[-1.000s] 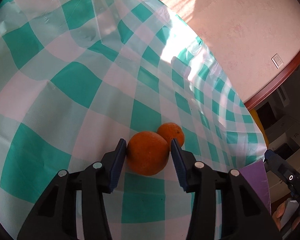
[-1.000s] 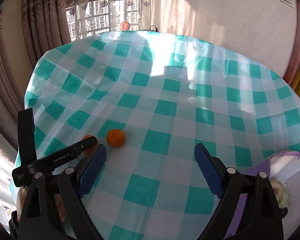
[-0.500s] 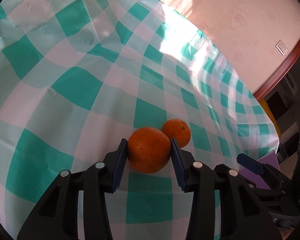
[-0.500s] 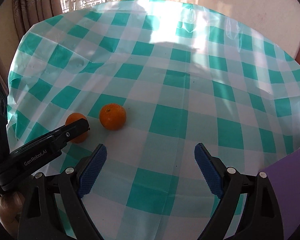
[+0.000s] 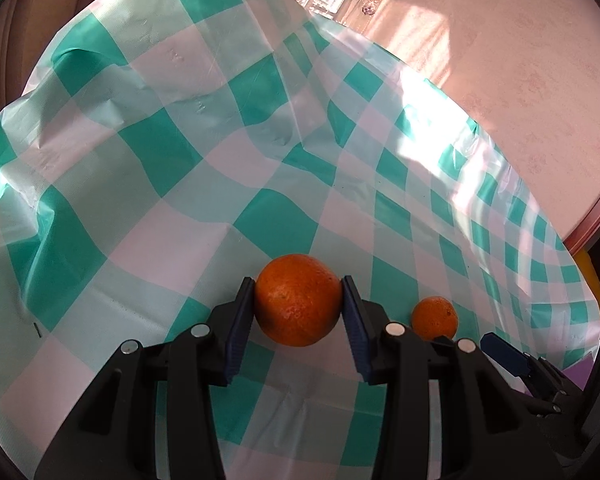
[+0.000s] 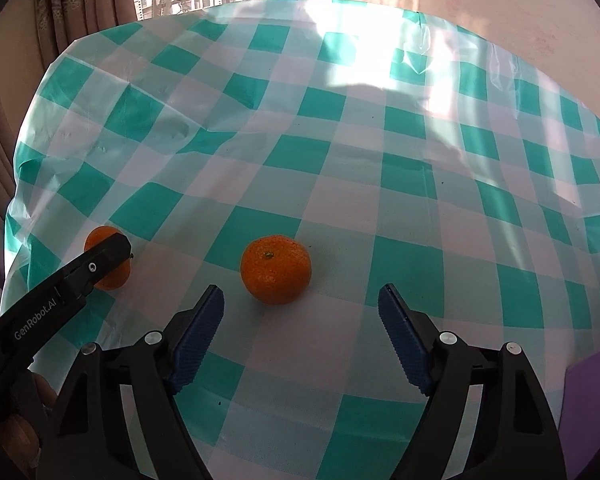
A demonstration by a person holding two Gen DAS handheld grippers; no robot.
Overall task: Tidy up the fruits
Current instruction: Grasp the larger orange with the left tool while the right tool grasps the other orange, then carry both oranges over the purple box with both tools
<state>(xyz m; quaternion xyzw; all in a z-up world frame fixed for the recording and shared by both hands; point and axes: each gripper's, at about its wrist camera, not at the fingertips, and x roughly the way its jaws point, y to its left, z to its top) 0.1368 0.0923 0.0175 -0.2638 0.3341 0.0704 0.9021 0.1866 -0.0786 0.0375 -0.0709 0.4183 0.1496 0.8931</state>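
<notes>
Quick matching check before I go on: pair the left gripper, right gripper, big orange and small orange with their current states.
Things:
1. left gripper
2. right gripper
3. big orange
4. small orange

States:
A. lies free on the tablecloth, just ahead of open fingers
B. open, holds nothing
C. clamped between two fingers
D. shut on fruit

Pairs: 1-D, 2-B, 3-C, 4-A

Left hand-held gripper (image 5: 299,307) clamped shut; right hand-held gripper (image 6: 300,320) spread wide.
</notes>
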